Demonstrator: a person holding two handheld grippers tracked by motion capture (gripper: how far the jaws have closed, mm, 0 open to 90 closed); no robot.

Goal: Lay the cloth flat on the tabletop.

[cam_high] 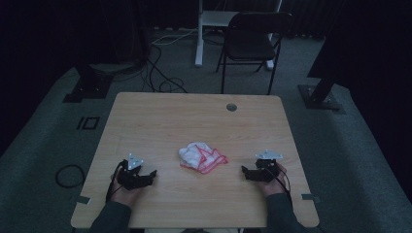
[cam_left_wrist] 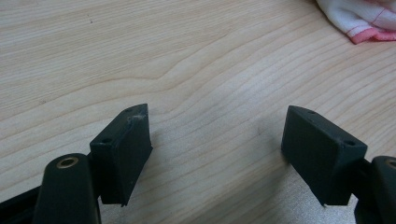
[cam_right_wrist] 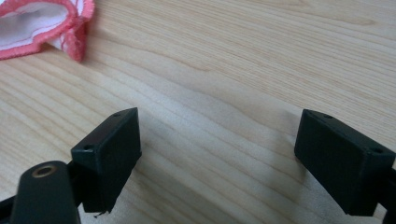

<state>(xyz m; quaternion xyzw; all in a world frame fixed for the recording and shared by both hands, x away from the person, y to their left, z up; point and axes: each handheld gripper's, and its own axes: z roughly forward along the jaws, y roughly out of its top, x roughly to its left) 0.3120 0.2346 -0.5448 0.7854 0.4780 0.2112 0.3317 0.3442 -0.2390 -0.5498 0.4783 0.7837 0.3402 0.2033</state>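
Wooden table sits in a dim room, folding chair and floor cables beyond the far edge, small round grommet near the table's far side. Only work item is a white cloth with red edging, crumpled in a loose heap around the middle of the table, slightly toward the near half, roughly midway between the two hands. Left gripper rests low on the near left, right gripper on the near right, both well apart from the cloth and tips aimed inward at it. Both have jaws spread wide with bare wood grain between them, nothing held. In the left gripper view the cloth's hem corner shows at top right; in the right gripper view it shows at top left, so each tool is angled toward the heap. Progress, my read: nothing started. Cloth is untouched, still bunched, no edge pulled out or flattened; the whole reach, pinch and spread or fold is left. Orientation: the heap is lumpy, but its long axis runs about left-far to right-near, white bulk at the left-far end, red-edged corners fanning toward the right gripper side. No clean corner clearly exposed from above, hard to tell which hem is on top.
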